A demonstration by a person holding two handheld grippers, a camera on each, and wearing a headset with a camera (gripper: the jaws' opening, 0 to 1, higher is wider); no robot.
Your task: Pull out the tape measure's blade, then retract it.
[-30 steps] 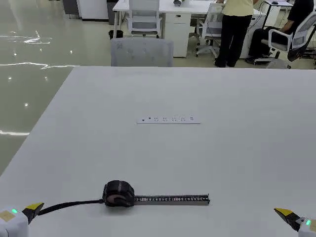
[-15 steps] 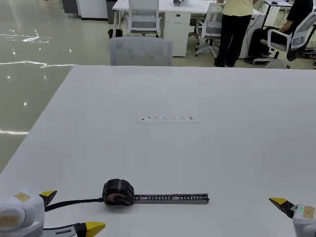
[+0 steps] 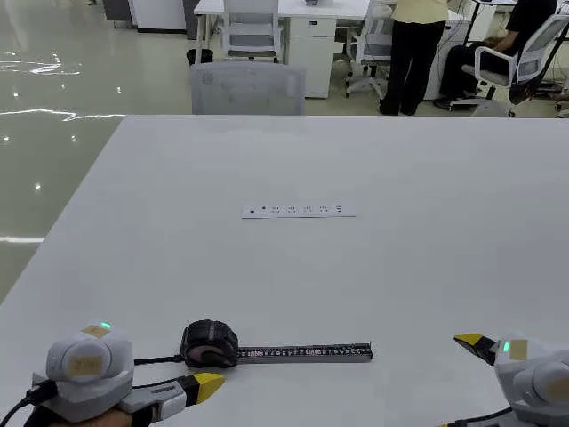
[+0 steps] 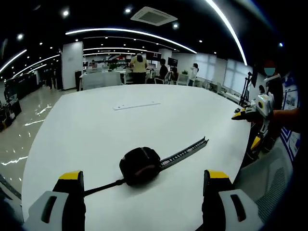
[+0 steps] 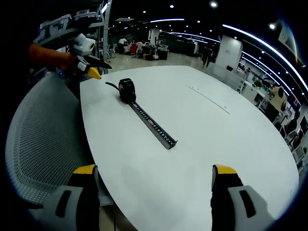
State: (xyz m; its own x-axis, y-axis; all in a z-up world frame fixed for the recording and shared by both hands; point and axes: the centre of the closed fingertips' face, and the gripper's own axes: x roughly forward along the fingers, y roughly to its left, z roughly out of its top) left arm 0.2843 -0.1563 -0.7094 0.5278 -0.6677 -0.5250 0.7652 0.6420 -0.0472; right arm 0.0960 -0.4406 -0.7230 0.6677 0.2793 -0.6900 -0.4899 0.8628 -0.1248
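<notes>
A black tape measure (image 3: 210,343) lies near the table's front edge, with its blade (image 3: 307,353) pulled out a short way to the right and a black strap trailing left. My left gripper (image 3: 173,378) is open just in front of the case (image 4: 140,165), not touching it. In the left gripper view the case sits a little ahead of the left gripper (image 4: 144,176). My right gripper (image 3: 462,382) is open and holds nothing, well to the right of the blade's tip (image 5: 171,142). The right gripper (image 5: 155,169) looks along the blade toward the case (image 5: 127,90).
A white socket strip (image 3: 300,211) is set into the middle of the white table (image 3: 400,258). A grey chair (image 3: 247,89) stands at the far edge. People and office desks are beyond it. A mesh chair (image 5: 43,139) is beside the table's near edge.
Both grippers have come forward onto the table. The left one has moved right, up to the tape measure's case. The tape measure and its blade lie as before.
</notes>
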